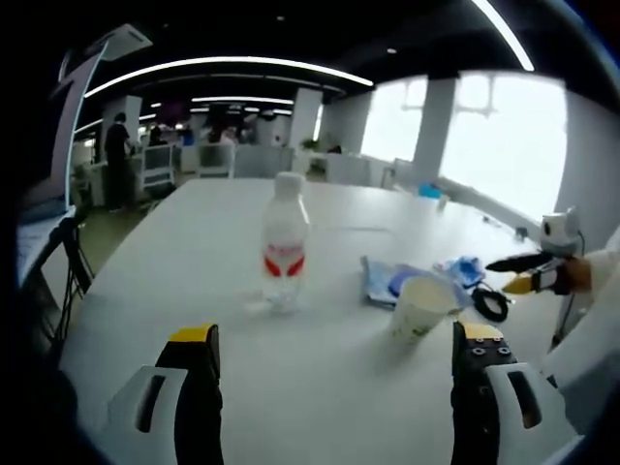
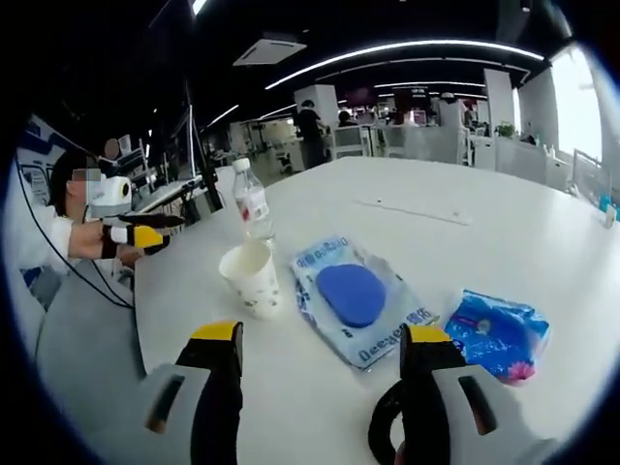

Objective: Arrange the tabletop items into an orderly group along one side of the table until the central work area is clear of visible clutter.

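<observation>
white table [image 2: 504,223]: clear red-labelled bottle [image 1: 285,244], paper cup [image 2: 252,278], blue packets [image 2: 354,297]

Background: we see an open office with a standing person [image 1: 117,155] near desks.
Ceiling: we note long light strips [image 2: 407,48] and an air-conditioning vent [image 2: 269,46].
Windows: bright panes [image 1: 504,136].

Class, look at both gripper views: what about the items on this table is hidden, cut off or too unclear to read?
- Paper cup: its contents, right gripper view; only the rim's inside shows.
- Wipes pack: small print blurred, right gripper view.
- Black loop: left gripper view, too small to identify.
- Blue packet: label unreadable, partly behind the right tongs.
- Bottle: label text blurred, left gripper view.
</observation>
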{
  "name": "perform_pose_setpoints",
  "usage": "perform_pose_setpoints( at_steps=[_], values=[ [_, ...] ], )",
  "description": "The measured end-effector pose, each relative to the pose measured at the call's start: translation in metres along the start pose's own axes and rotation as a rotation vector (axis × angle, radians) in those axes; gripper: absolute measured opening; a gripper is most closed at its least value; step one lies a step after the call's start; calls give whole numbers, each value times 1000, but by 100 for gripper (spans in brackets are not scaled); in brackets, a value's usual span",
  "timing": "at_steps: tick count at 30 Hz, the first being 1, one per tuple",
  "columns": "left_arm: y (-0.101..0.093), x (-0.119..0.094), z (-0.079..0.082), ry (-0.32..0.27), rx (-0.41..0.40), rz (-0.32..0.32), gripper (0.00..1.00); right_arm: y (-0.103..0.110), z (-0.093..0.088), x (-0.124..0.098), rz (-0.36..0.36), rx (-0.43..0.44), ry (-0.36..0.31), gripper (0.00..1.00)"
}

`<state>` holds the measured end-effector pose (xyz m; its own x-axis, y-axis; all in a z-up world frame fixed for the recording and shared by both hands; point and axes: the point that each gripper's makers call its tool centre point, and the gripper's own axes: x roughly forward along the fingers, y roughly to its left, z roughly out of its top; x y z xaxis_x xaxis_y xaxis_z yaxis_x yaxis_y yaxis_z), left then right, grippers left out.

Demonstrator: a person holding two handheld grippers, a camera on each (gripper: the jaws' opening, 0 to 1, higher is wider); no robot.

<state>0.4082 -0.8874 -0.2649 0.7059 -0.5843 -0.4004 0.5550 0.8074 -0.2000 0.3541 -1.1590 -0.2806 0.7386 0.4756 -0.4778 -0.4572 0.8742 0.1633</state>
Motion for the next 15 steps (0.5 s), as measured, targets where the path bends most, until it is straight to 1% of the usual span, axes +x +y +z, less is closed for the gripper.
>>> perform_pose_setpoints(
  at_steps=[3,5,6,7,8,10,12,14,15],
  values=[
    [0,-1,-2,3,-1,2,96,6,5,6,28,-20,0,64],
    [-1,-2,-2,1,-7,2,96,12,7,9,53,-50,12,63],
    [-2,-2,-2,0,-6,1,96,17,9,11,77,-93,24,63],
    [-2,-2,-2,0,-5,0,96,19,9,12,84,-108,28,63],
    [-2,-3,-2,0,-3,-1,96,24,11,15,105,-148,40,63],
    [-2,-3,-3,2,-1,-1,96,32,15,18,135,-193,42,61],
    [-1,-4,-5,8,-2,2,96,40,19,22,163,-217,46,57],
    [1,-6,-10,32,11,14,95,46,23,26,193,-220,48,53],
    [-1,-6,-10,30,16,11,94,49,26,28,202,-227,45,52]
  ],
)
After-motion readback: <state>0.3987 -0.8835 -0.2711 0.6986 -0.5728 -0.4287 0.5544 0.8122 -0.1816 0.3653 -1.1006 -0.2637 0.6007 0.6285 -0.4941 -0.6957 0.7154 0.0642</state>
